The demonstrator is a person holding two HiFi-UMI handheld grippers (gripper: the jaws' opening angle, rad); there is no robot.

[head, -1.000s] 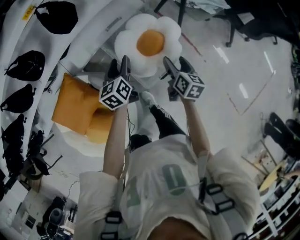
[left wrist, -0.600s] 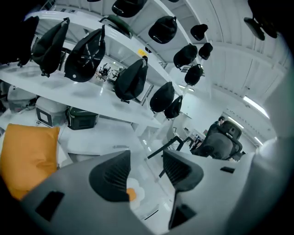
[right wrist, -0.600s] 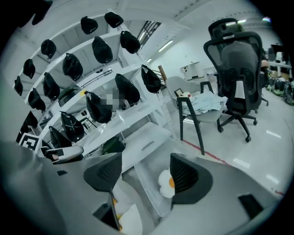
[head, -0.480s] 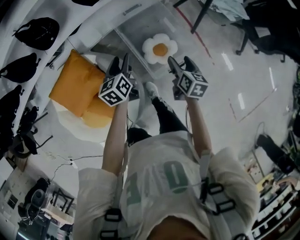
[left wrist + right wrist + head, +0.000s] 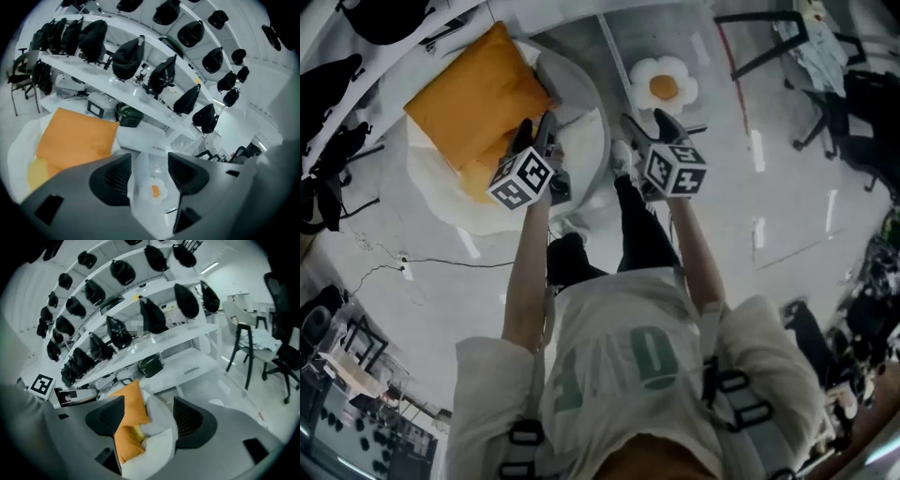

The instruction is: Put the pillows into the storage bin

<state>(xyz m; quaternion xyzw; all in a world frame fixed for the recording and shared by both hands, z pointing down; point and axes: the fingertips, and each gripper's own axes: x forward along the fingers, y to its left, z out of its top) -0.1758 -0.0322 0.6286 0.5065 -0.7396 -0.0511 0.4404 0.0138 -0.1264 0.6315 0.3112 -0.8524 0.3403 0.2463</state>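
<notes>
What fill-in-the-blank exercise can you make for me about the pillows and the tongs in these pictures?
1. The square pillow is ____ in colour.
2. It lies ____ a large white pillow.
3. The small flower pillow has ____ petals.
4. The right tongs are ____ and hold nothing.
Missing words: orange; on; white; open.
</notes>
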